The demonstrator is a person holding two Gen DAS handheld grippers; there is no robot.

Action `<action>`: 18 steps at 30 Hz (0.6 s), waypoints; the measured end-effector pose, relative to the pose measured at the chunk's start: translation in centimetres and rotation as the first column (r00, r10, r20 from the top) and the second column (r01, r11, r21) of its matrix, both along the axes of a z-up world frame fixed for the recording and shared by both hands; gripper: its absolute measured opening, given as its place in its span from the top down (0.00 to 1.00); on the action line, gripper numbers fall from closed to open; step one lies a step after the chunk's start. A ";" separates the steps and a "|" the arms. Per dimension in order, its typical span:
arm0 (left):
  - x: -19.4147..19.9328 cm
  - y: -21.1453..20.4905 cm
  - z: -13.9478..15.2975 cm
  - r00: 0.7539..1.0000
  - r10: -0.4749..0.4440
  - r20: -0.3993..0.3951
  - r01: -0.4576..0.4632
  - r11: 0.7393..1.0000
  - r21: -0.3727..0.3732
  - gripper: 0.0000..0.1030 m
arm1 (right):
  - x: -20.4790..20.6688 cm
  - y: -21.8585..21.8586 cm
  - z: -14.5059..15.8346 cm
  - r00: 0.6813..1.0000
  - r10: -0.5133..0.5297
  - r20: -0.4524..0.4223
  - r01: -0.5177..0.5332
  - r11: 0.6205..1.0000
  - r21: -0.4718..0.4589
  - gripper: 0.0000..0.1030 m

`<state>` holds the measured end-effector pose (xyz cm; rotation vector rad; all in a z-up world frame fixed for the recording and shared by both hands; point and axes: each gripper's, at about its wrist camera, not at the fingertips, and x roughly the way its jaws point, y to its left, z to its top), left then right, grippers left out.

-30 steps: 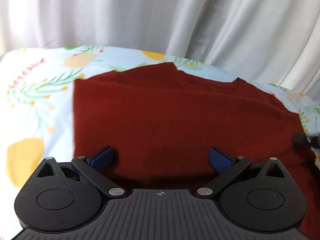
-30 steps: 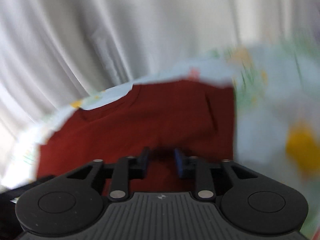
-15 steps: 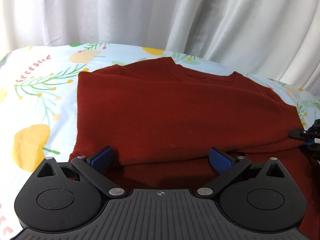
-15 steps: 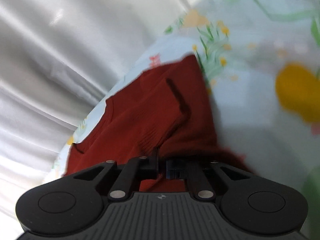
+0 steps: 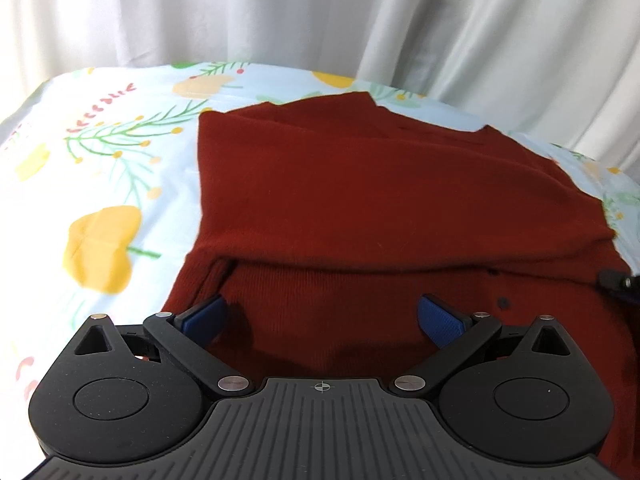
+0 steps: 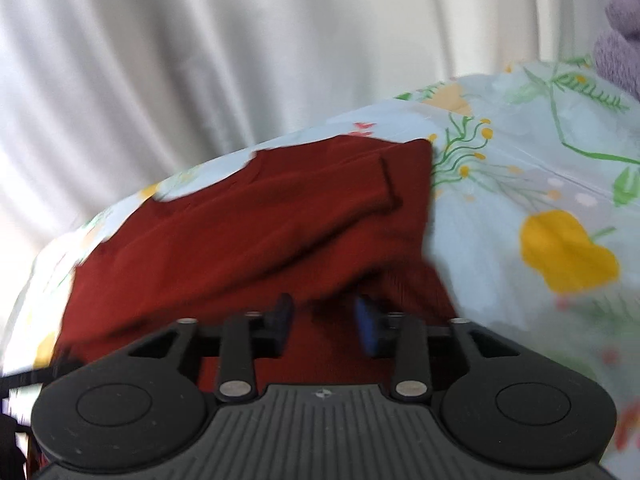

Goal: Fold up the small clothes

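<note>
A dark red knitted sweater (image 5: 380,200) lies partly folded on a floral sheet (image 5: 108,168), with a hand-held gripper at each side.

In the left wrist view, the sheet's yellow fruit and green sprig prints show at the left, white curtains (image 5: 320,20) hang behind, and the sweater's upper layer is doubled over the lower, its fold edge running across just ahead of the left hand-held gripper (image 5: 320,316). That gripper's blue-padded fingers (image 5: 204,316) stand wide apart over the lower layer, holding nothing. In the blurred right wrist view, the right hand-held gripper (image 6: 322,320) sits at the sweater's near edge, its jaws part open with red knit between them, not clamped. A lilac fuzzy item (image 6: 620,40) shows at the far right.
</note>
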<state>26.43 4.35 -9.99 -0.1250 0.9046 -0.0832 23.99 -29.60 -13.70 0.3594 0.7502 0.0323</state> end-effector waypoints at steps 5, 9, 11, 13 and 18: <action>-5.7 0.6 1.6 1.000 -0.015 0.020 0.016 0.999 -0.037 0.00 | -7.9 0.2 0.9 0.997 0.073 -0.034 -0.072 0.997 0.023 0.44; -10.7 1.6 2.1 1.000 0.005 -0.014 -0.007 0.996 -0.083 0.00 | -13.1 -0.4 1.1 0.995 0.057 -0.077 -0.055 0.998 0.027 0.41; -12.9 2.1 2.4 0.999 0.007 -0.034 -0.010 0.996 -0.093 0.00 | -15.0 -1.2 1.3 0.993 0.037 -0.110 -0.032 0.998 0.055 0.39; -14.6 2.7 2.7 0.999 0.011 -0.050 -0.015 0.997 -0.082 0.00 | -16.5 -2.1 1.5 0.990 0.015 -0.137 -0.005 0.998 0.069 0.39; -18.0 5.4 2.5 0.990 0.041 -0.134 -0.056 0.992 -0.112 0.00 | -19.4 -4.4 2.1 0.990 -0.010 -0.140 0.018 0.998 0.057 0.39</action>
